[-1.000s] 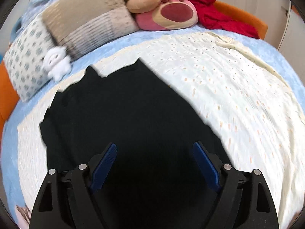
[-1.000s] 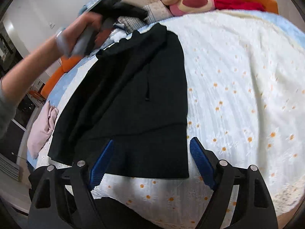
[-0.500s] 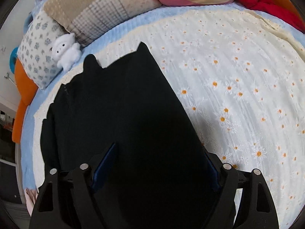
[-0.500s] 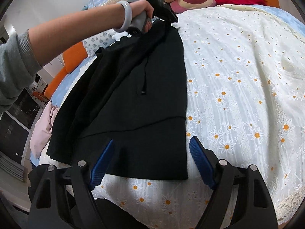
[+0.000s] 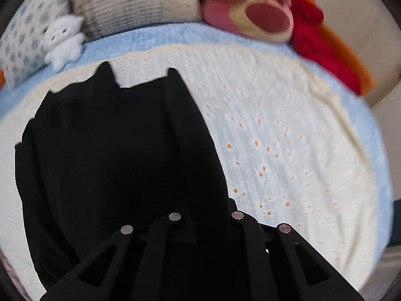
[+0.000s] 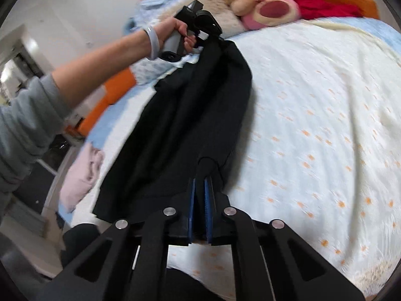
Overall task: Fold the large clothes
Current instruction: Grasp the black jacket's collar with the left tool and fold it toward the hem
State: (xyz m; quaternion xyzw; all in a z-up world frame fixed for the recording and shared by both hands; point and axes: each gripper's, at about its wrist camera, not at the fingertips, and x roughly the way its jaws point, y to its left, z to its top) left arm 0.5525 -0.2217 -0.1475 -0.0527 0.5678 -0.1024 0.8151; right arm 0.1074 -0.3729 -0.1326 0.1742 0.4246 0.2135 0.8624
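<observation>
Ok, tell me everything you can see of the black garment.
The black garment is plain, dark, soft cloth, gathered into a long band across the daisy-print bedspread. The right tongs are shut on its near end, the left tongs on its far end. Its left side rests on the bedspread.

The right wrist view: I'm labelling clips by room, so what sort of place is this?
Most likely a bedroom. The black garment lies on a bed's daisy-print cover, with pillows and a pink plush bear at the head end.
</observation>
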